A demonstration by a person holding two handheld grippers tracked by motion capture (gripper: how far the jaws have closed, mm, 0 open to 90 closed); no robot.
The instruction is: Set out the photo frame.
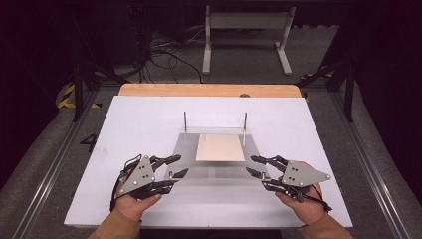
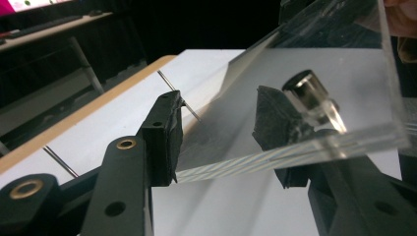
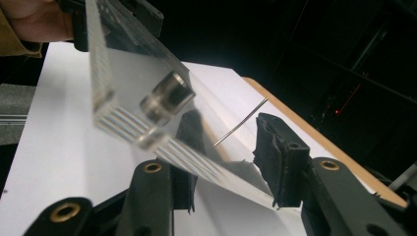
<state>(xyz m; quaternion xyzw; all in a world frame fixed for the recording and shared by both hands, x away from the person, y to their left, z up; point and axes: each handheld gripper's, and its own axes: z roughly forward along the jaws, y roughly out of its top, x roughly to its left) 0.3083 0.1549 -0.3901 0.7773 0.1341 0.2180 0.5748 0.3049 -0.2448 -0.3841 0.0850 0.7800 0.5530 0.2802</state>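
Fingers (image 2: 164, 132) on both grippers sit apart, straddling the near edge of the clear sheet (image 1: 215, 172), so neither is clamped yet. Left gripper (image 1: 177, 167) and right gripper (image 1: 255, 166) take opposite near corners, I'd guess to lift it level. Sheet lies mid-tabletop between two pins (image 1: 185, 121), tan card (image 1: 220, 148) on it. Gripper views show a metal stud (image 2: 307, 88) at each corner; the high view is too far off for those.

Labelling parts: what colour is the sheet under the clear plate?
Pale tan sheet; high view shows it best.
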